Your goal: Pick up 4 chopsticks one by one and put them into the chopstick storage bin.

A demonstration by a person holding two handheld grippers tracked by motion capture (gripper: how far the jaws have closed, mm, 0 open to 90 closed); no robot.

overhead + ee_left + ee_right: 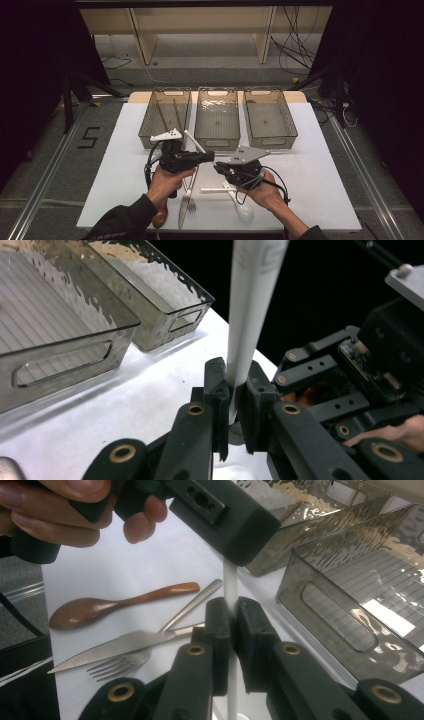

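- High view: the left gripper [209, 157] and the right gripper [218, 167] met nose to nose above the white table [320, 190], before three grey bins [218, 120]
- Left gripper view: its jaws were clamped on a white utensil handle [250, 315] rising upright between them
- Right gripper view: its jaws pinched the same white handle [229, 587]; a wooden spoon [115, 605], knife [120, 647] and fork [112, 667] lay on the table beyond

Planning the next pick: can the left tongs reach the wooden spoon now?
Probably not yet: the left tongs are shut on the white utensil, which the right tongs also clamp. The wooden spoon itself lies uncovered.
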